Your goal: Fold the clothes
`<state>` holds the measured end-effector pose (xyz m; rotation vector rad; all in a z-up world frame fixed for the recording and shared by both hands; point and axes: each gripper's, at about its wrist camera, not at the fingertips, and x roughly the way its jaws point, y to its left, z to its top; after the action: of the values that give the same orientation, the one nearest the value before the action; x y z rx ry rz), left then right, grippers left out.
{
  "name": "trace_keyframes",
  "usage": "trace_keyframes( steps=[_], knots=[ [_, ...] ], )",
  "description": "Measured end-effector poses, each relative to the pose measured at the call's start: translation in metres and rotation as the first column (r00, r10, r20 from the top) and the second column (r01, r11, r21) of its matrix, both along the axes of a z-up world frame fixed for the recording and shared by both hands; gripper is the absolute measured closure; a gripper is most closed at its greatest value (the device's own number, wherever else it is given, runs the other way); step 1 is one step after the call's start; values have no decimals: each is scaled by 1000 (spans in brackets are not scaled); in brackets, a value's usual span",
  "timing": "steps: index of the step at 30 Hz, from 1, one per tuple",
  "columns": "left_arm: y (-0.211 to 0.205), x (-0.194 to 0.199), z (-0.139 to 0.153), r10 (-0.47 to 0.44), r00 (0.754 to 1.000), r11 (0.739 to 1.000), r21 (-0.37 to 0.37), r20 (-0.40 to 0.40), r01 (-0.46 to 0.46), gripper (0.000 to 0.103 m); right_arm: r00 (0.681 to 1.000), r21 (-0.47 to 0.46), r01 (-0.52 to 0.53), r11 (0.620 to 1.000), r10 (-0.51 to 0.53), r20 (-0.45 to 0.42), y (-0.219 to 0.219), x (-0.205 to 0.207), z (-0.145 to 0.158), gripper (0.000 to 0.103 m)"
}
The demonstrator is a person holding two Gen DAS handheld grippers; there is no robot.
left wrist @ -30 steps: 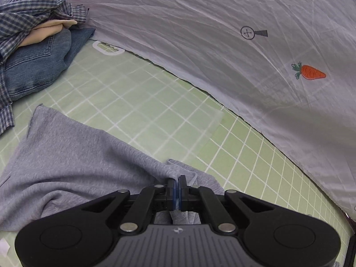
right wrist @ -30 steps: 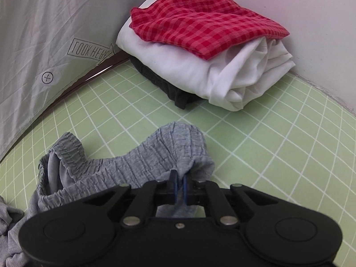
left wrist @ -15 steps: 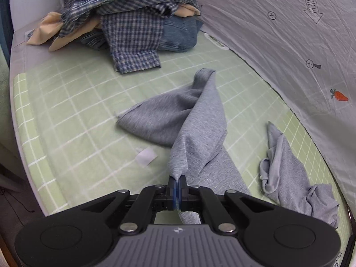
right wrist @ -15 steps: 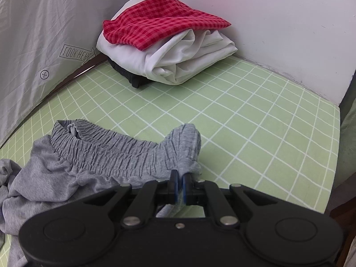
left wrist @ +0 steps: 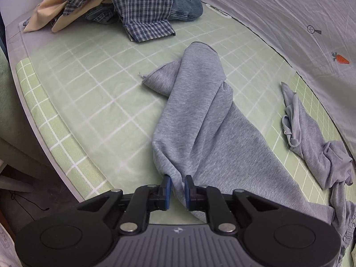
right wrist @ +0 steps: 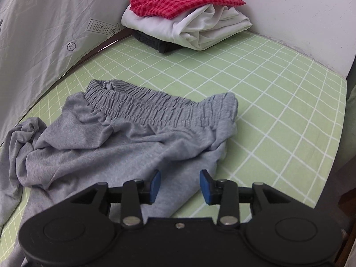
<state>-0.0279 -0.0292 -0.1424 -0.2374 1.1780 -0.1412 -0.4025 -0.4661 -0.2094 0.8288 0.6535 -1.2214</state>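
You were at the step of laying out a pair of grey sweatpants (left wrist: 207, 120) on the green checked table cover (left wrist: 93, 93), and you were letting go of them at both ends.

Your left gripper (left wrist: 177, 189) pointed steeply down at the near edge of one trouser leg. Its jaws were opening, with a ridge of grey cloth between the blue pads (left wrist: 167, 189); the pads seemed no longer to press on it. That leg ran away from the gripper, folded over on itself at its far end. The other leg (left wrist: 311, 138) lay crumpled to the right, near the pale sheet (left wrist: 289, 22) hung along the back.

Your right gripper (right wrist: 180, 185) hung over the hip of the sweatpants, just below the gathered waistband (right wrist: 155, 109). Its jaws were opening too, spread wide, and the cloth lay under them rather than pinched.

My judgement is that the garment was not yet flat enough to fold. The next move probably called for taking the crumpled leg and drawing it straight beside the first, and for smoothing the doubled-over cuff, before any fold.

No basket, box or other container was in view. Instead there were two piles on the table: a neat stack of folded clothes (right wrist: 189, 17) with a red checked piece on top in the right-hand far corner, and a loose heap (left wrist: 138, 6) of a blue plaid shirt, jeans and something beige in the left-hand far corner.
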Motion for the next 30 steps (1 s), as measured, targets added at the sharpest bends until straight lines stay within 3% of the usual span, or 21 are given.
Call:
trace_keyframes(
  steps=[3, 5, 10, 14, 16, 19, 22, 25, 26, 27, 28, 30],
  knots=[
    [8, 15, 5, -13, 1000, 1000, -15, 26, 14, 71, 1000, 35, -28, 999, 27, 14, 18, 20, -2, 48],
    [11, 27, 7, -27, 999, 999, -16, 40, 28, 60, 999, 39, -45, 998, 44, 2, 31, 34, -2, 31],
    [10, 63, 4, -85, 995, 996, 3, 52, 85, 57, 996, 38, -85, 996, 86, -19, 64, 65, -1, 23],
    [3, 98, -1, -161, 985, 987, 6, 65, 161, 46, 995, 34, -92, 995, 93, -39, 92, 81, -2, 19],
    [-2, 115, -5, -207, 975, 978, 14, 76, 207, 43, 995, 45, -79, 996, 81, -49, 105, 90, -3, 19],
    [-13, 142, -14, -291, 953, 957, 21, 83, 290, 29, 997, 56, -49, 997, 53, -62, 121, 99, -5, 18],
    [-21, 166, -26, -345, 937, 939, 16, 56, 345, 29, 997, 57, -17, 998, 21, -77, 134, 107, -6, 17],
    [-25, 175, -30, -386, 921, 921, -30, 56, 388, 34, 995, 65, -4, 998, 11, -100, 147, 115, -8, 17],
    [-27, 177, -30, -404, 912, 912, -43, 65, 407, 51, 994, 65, -6, 998, 13, -112, 151, 118, -9, 17],
    [-29, 178, -30, -424, 903, 902, -54, 73, 428, 62, 992, 64, -9, 998, 17, -126, 155, 121, -9, 17],
    [-31, 179, -30, -438, 896, 895, -60, 77, 443, 87, 990, 64, -13, 998, 22, -137, 159, 123, -10, 17],
    [-29, 181, -27, -437, 895, 893, -77, 92, 444, 92, 988, 66, -21, 998, 31, -152, 164, 127, -10, 17]
  ],
)
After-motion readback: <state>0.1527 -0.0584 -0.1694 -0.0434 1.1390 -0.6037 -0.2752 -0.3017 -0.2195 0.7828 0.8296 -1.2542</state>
